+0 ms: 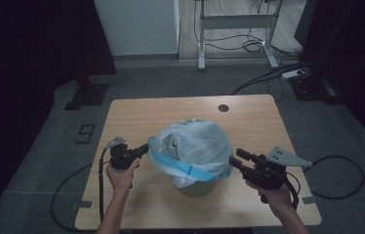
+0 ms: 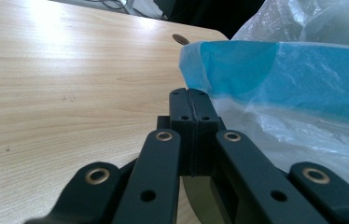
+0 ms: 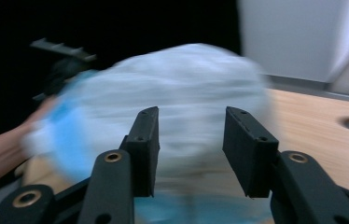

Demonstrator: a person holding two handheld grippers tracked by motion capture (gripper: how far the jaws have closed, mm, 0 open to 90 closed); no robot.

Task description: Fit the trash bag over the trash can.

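Looking down from the high view, the left gripper (image 1: 144,148) pinches the edge of the plastic bag (image 1: 192,146) lining the bin (image 1: 197,187) at mid-table (image 1: 136,112). Its own view shows jaws pressed together at the blue band (image 2: 280,74). In the right gripper view, the right gripper (image 3: 191,149) stands half open, empty, just short of the bag.

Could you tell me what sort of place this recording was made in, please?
Probably a lab or recording studio: a light wooden table on grey carpet, black curtains beside it, loose black cables under a white-framed desk.
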